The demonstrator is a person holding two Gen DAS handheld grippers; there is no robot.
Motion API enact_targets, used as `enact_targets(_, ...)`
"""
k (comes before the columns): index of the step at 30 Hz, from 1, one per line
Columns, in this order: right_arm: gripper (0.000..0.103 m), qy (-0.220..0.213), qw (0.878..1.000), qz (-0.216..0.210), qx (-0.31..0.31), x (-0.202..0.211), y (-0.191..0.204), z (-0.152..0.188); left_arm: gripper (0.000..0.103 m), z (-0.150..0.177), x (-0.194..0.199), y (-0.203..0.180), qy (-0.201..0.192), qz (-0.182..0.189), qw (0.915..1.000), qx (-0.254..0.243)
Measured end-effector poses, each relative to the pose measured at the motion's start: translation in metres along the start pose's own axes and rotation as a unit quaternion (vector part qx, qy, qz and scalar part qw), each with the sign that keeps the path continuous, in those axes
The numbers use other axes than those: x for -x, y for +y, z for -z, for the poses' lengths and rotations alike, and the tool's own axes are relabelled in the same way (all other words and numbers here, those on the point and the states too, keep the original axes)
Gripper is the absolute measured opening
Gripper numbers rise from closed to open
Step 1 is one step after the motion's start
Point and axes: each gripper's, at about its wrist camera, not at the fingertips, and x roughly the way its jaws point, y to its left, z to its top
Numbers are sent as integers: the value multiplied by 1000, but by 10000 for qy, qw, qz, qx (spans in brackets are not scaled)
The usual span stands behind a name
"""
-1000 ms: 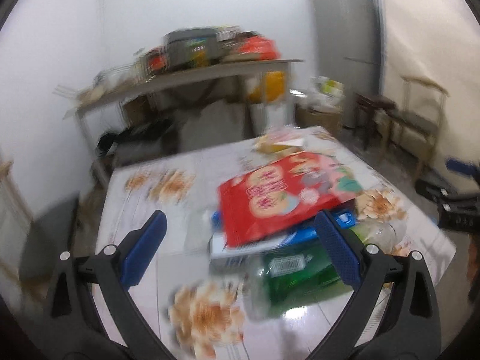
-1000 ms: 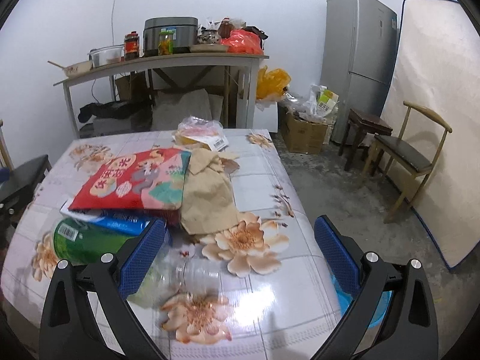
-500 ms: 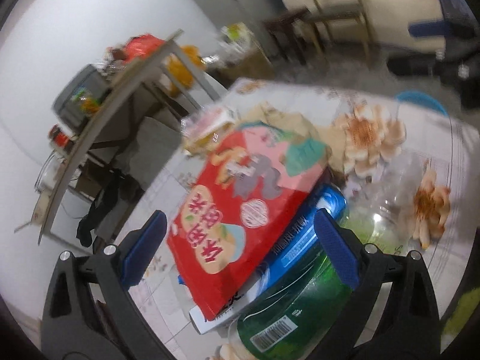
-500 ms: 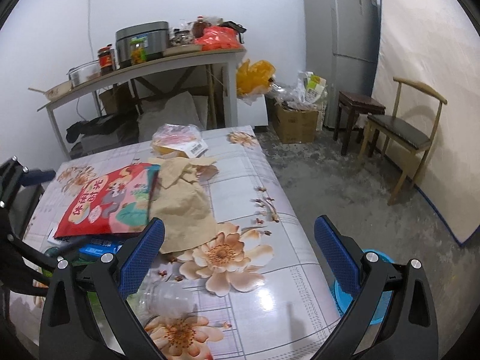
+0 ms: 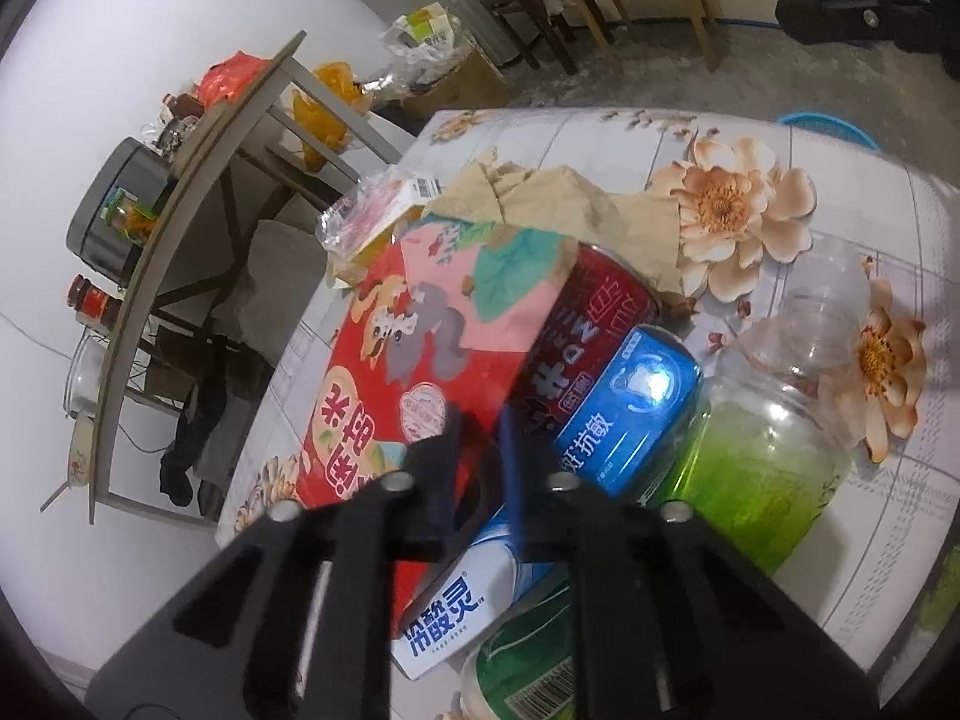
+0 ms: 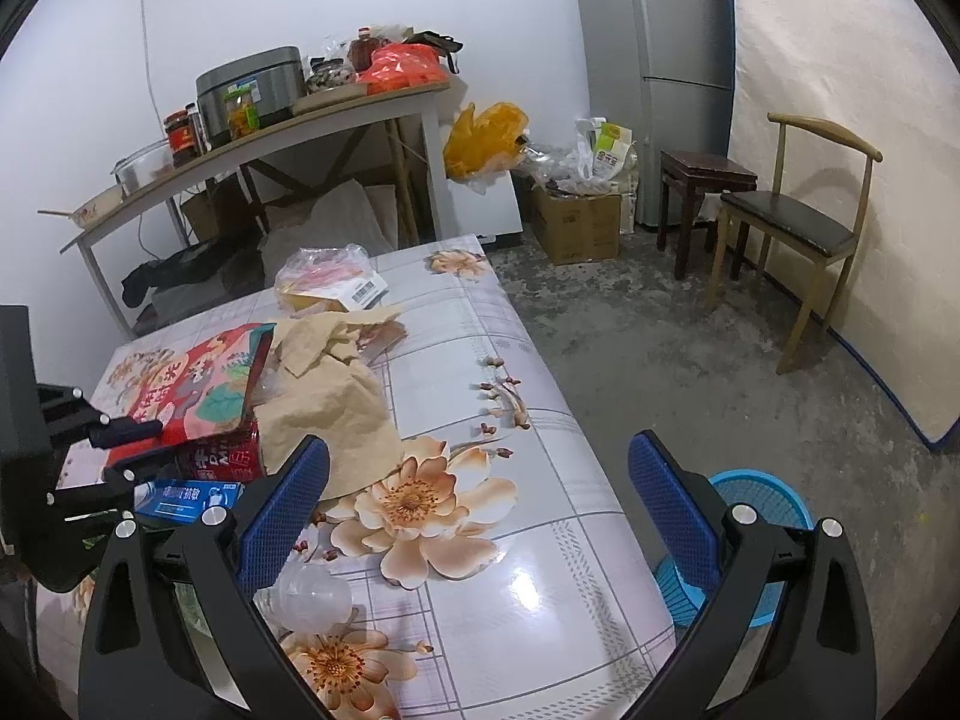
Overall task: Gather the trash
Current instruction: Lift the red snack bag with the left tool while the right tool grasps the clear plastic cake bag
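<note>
**Pinching the snack bag off the top of the pile**

Closing now, the left gripper (image 5: 480,420) brings its jaws in on the near edge of the red snack bag (image 5: 414,354), and from the right wrist view the thin film sits right between them. That bag lies on top of the heap, so taking it by the loose edge makes sense: it can peel away without dragging what sits beneath. Under the red snack bag lie a dark red packet (image 5: 594,324) and a blue toothpaste box (image 5: 630,408); just beside the bag, nearer the camera, rests a green bottle (image 5: 762,468), and past the bag's far end a crumpled brown paper (image 5: 558,204) and a clear wrapper (image 5: 372,210).

The right gripper (image 6: 480,498) hangs over the worktop (image 6: 540,570) with jaws wide apart and nothing between them, well clear of the bag (free for a second piece, I'd judge). A blue basket (image 6: 774,516) stands on the floor off the worktop's edge, away from the red snack bag — likely where the trash goes.
</note>
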Motion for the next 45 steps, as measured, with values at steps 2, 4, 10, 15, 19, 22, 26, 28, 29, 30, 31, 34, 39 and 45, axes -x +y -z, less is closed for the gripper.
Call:
enact_targets(2, 97, -5, 10000, -3, -20, 1, 0, 0, 2, -1, 8, 0, -138, -157, 9998, 15)
enact_targets(4, 97, -19, 10000, -1, -25, 3, -1, 0, 0, -1, 16, 1, -266, -272, 9992, 73)
enact_targets(10, 97, -125, 9999, 6, -8, 14, -1, -2, 0, 1, 50, 7, -777, -689, 9938, 399)
enact_targets(15, 97, -144, 9999, -41, -37, 19, 0, -3, 0, 2, 79, 35, -1133, -945, 9830, 1096)
enact_targets(19, 97, -262, 9996, -123, 18, 24, -1, -10, 0, 6, 107, 72, -1425, -1030, 9676, 1814)
enact_targets(22, 97, -374, 9982, -457, 121, 22, 2, -32, 0, 12, 122, 96, -1587, -1173, 9539, 2263)
enact_targets(26, 97, -340, 9861, -1613, 207, -3, 16, -89, 0, 22, 130, 122, -1695, -1207, 9347, 2881)
enact_targets(28, 97, -126, 9745, -2219, 318, -31, 28, -122, 0, 27, 132, 134, -1720, -1165, 9229, 3242)
enact_targets(29, 97, 0, 9704, -2383, 391, -46, 36, -135, 0, 31, 133, 141, -1728, -1122, 9168, 3422)
enact_targets(30, 97, 161, 9664, -2513, 520, -65, 45, -150, 0, 34, 133, 146, -1730, -1079, 9121, 3556)
enact_targets(31, 97, 295, 9633, -2576, 694, -85, 56, -164, 0, 37, 132, 152, -1731, -1020, 9075, 3689)
enact_targets(34, 97, 489, 9561, -2565, 1334, -139, 94, -190, 0, 45, 129, 168, -1729, -931, 8946, 4013)
enact_targets(39, 97, 1019, 9363, -2483, 2265, -232, 156, -198, 0, 51, 123, 181, -1727, -1011, 8848, 4208)
enact_targets(45, 97, 1666, 9365, -2322, 2035, -320, 176, -195, 0, 47, 109, 186, -1656, -1030, 8870, 4186)
